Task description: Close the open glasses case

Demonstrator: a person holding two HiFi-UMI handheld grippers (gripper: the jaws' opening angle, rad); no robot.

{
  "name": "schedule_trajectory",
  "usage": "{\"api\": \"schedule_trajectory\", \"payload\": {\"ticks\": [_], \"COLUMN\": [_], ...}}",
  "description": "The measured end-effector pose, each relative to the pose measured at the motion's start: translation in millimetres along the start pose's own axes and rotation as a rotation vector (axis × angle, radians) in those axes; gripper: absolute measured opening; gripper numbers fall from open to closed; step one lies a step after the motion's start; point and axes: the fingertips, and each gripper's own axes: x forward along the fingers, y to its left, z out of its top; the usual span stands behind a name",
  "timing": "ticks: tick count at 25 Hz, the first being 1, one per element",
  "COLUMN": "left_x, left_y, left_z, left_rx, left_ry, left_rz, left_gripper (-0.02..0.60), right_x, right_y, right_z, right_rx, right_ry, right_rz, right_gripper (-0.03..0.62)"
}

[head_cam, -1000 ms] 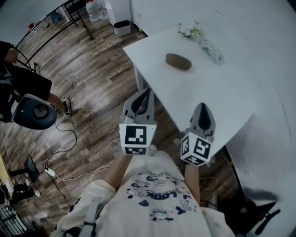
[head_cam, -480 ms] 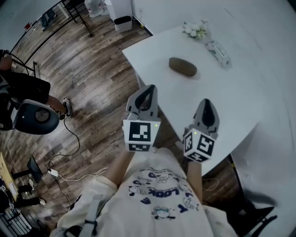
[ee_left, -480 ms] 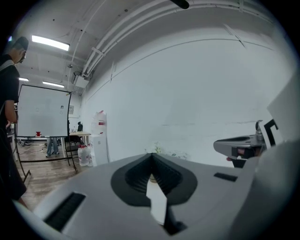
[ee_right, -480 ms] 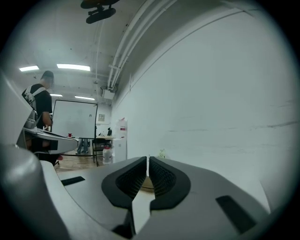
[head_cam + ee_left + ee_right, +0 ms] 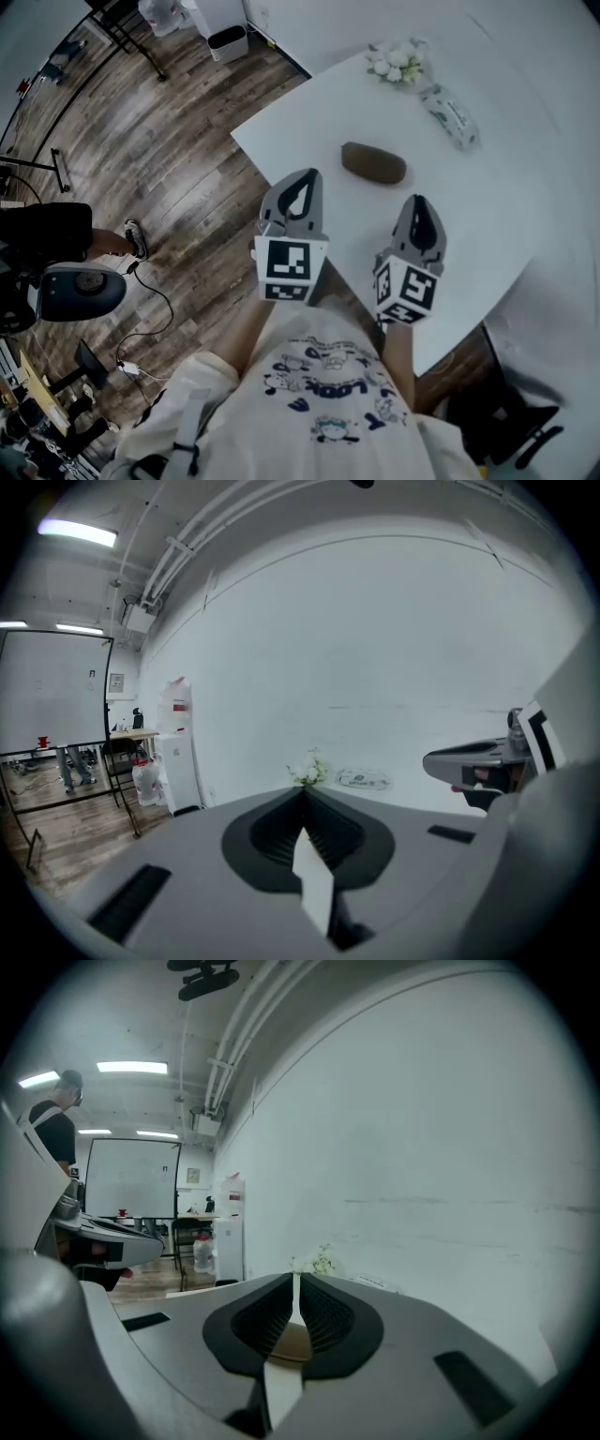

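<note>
Hovering closed and empty, left gripper [image 5: 300,180] and right gripper [image 5: 416,204] face glasses case [image 5: 373,162]: likely light, stiff, slidey; press lid edge.

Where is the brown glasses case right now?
Head view: the glasses case lies on the white table, just ahead of the left gripper and right gripper, white flowers farther back.

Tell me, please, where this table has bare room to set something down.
The table is bare right of the glasses case, nearer than the packet, and in the corner left of the case. Crowded: the far edge with flowers and packet, and the near edge under the left tongs and right tongs.
</note>
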Motion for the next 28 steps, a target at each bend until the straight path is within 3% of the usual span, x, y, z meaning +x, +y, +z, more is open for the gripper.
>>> {"api": "schedule_trajectory", "payload": {"ticks": [4,15,20,28], "left_x": [42.4,133.1,155.2,171.6], "left_y": [14.7,15.9,10.4,-4.3], "left_z": [-7.1,-70.0,-86.1,-121.5], "left_rx": [0.040,0.085,0.120,0.143], "left_ry": [0.072,0.264,0.307,0.399], "left_rz": [-0.039,-0.218,-0.296,-0.418], "left_gripper": [0.002,0.002,0.002,0.002], "right_x": [37.6,115.2,136.7,158.9], "right_y": [8.3,1.2,4.0,2.3], "right_z": [-1.0,-40.9,-57.2,-84.2], "right_rx": [-0.044,0.007,0.041,0.012], "right_ry": [0.048,0.220,0.274,0.349], "right_rz": [0.001,-0.055,-0.019,0.038], "right_gripper": [0.006,0.012,0.066,0.086]}}
